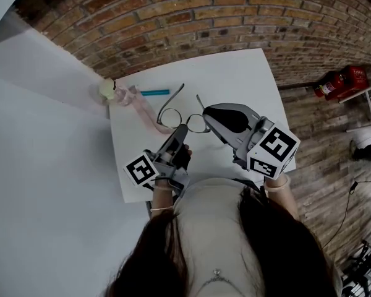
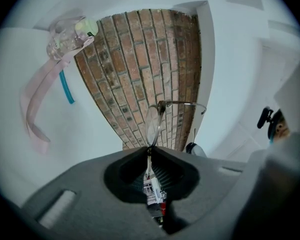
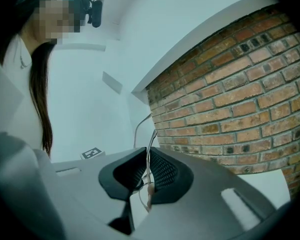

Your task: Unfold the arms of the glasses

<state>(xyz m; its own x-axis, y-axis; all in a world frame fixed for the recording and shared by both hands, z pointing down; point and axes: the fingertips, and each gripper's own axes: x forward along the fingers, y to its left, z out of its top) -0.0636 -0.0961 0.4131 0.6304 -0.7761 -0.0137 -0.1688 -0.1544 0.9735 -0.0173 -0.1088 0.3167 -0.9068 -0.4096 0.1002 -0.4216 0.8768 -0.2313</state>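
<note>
Left hand-held gripper point(image 2: 150, 153) and right hand-held gripper point(image 3: 148, 159) both clamp the glasses point(image 1: 173, 117) (thin-rimmed) over the table point(image 1: 235, 85), clear of its edges.

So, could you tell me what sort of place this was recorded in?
Probably an indoor workshop or studio corner rather than a home. A small white table stands against a bare brick wall, the floor is wooden planks, and a red fire extinguisher sits on it near the wall.

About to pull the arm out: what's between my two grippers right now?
Only the glasses: the head view shows their frame spanning from the left gripper to the right gripper, both shut on it.
</note>
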